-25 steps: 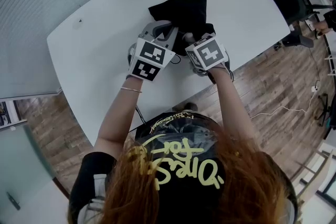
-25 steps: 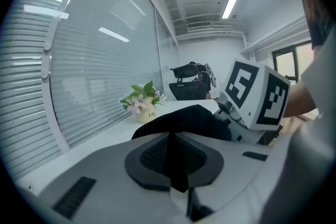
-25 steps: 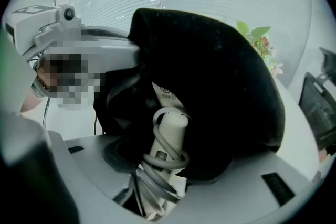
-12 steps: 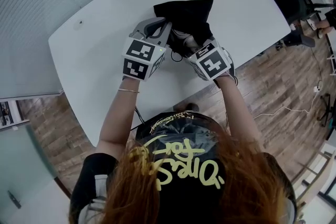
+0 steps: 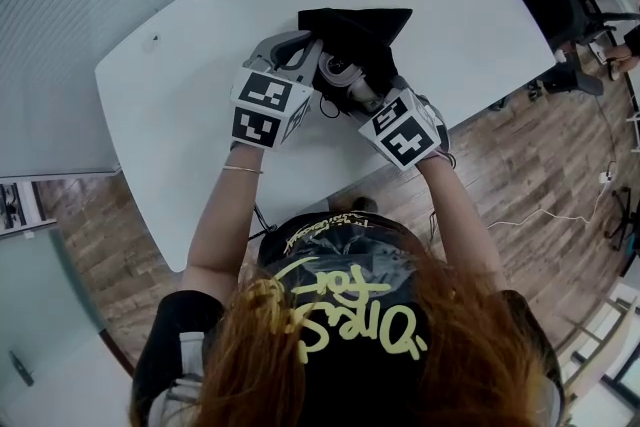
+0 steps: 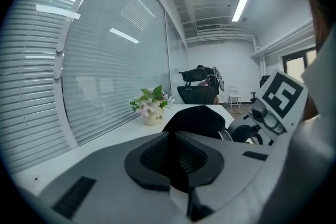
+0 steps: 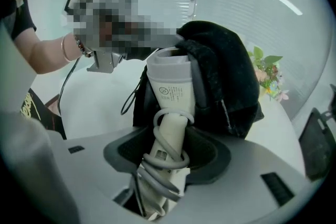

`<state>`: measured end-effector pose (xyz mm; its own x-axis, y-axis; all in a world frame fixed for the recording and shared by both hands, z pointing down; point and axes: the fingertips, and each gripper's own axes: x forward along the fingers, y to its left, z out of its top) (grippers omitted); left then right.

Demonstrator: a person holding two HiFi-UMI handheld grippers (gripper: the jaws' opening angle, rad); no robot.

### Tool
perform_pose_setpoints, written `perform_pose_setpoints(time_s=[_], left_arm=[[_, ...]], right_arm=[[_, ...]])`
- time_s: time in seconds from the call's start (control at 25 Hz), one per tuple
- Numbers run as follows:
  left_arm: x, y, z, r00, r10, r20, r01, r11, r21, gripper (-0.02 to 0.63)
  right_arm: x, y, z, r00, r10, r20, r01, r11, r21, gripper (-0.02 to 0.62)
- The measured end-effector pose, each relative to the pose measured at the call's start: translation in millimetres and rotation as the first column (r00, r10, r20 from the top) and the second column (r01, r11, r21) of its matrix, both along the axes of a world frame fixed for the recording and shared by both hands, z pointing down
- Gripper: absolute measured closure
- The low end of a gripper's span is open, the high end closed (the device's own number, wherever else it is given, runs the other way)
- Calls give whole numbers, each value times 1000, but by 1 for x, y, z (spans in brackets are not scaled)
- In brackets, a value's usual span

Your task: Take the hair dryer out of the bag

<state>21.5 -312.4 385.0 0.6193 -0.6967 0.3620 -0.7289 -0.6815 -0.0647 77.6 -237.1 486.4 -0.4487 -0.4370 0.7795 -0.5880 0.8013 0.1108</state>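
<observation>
Head view: the black bag lies on the white table, its mouth toward the person. The left gripper sits at the mouth's left edge. The right gripper meets the hair dryer, whose grey body shows partly outside the mouth.

Left gripper view: the jaws are pressed together on a thin fold of black bag fabric, anchoring the bag.

Right gripper view: the jaws clamp the handle, which has the cord wrapped around it. The dryer's head sits inside the bag.

Step in hand: extraction, partly complete. The next move calls for drawing the right gripper toward the person while the left holds the fabric firm.
</observation>
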Motion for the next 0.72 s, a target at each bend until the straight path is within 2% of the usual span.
perform_pose_setpoints(time_s=[0.32, 0.48, 0.72], left_arm=[[8, 8, 9, 999, 19, 37, -18, 1000, -24, 595], [2, 8, 14, 999, -17, 46, 19, 999, -40, 598], [-2, 9, 22, 998, -40, 57, 43, 998, -54, 600]], right_arm=[[3, 15, 2, 997, -75, -10, 76, 996, 51, 377], [5, 23, -3, 994, -108, -6, 108, 990, 93, 377], [6, 36, -13, 986, -152, 61, 143, 980, 136, 377]])
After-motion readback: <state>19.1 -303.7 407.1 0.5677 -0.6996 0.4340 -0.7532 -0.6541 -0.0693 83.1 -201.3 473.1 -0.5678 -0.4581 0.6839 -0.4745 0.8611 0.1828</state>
